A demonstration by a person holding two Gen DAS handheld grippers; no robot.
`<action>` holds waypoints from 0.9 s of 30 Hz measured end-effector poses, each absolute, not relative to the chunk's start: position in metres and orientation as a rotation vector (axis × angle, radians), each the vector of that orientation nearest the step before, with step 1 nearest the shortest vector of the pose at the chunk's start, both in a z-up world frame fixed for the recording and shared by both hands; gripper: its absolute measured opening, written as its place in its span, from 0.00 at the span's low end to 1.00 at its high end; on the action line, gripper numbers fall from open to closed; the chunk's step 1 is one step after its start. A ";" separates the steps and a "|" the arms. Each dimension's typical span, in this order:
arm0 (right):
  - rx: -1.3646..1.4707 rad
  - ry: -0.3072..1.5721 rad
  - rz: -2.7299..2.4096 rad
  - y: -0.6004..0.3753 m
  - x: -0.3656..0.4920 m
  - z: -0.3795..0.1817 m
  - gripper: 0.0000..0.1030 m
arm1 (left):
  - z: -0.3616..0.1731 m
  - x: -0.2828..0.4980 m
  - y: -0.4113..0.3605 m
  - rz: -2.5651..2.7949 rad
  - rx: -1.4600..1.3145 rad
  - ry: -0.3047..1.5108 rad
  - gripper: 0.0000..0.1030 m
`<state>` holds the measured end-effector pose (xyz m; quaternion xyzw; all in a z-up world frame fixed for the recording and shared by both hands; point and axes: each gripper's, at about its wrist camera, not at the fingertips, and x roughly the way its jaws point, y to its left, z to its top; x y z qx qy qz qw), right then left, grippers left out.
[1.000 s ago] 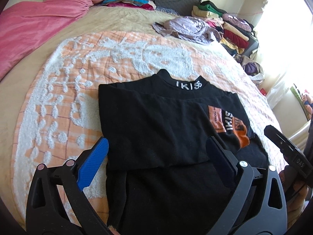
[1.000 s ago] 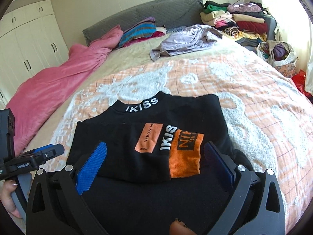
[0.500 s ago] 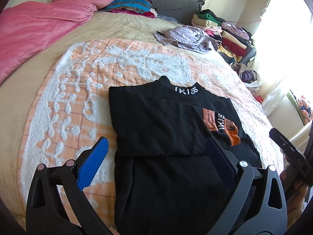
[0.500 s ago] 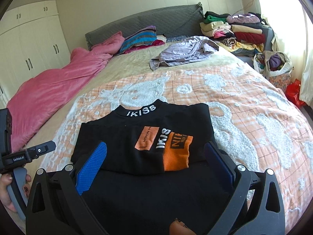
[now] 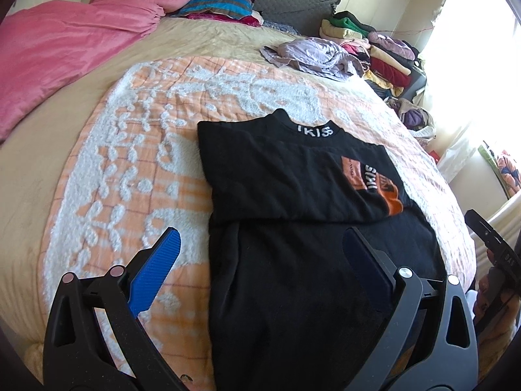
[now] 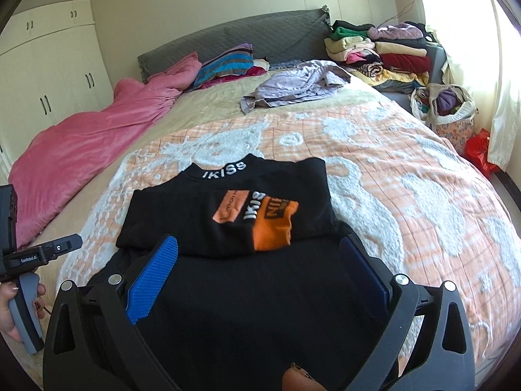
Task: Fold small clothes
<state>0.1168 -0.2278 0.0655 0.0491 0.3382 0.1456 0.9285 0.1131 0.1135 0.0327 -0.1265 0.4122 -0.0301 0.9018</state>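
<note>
**Black shirt part-folded on the bed, both claws spread and empty**

Black shirt flat on orange quilt, sleeves folded in, lower half unfolded. Left claw parted, straddling the shirt's left edge; right claw parted over the lower panel, gripping nothing. Likely faults: tucked sleeve dragged loose by an uneven hem lift; only one layer pinched; skewed crease. Left view alone: bare quilt beside the left edge. Right view alone: hand on a claw handle, full orange print, wardrobe. Beyond: lilac garment, folded stacks.
</note>
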 end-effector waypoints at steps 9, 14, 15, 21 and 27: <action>0.121 0.726 0.287 -0.247 0.103 0.057 0.96 | 0.025 0.095 0.126 -0.032 -0.248 0.867 0.91; 0.106 0.767 0.267 -0.262 0.091 0.046 0.96 | 0.013 0.080 0.132 -0.011 -0.227 0.902 0.91; 0.097 0.779 0.260 -0.265 0.088 0.042 0.96 | 0.008 0.076 0.133 -0.008 -0.218 0.916 0.91; 0.086 0.841 0.219 -0.285 0.073 0.021 0.96 | -0.017 0.050 0.124 -0.018 -0.134 0.986 0.91; 0.112 0.877 0.194 -0.300 0.062 0.005 0.96 | -0.048 0.024 0.119 -0.046 -0.178 1.078 0.91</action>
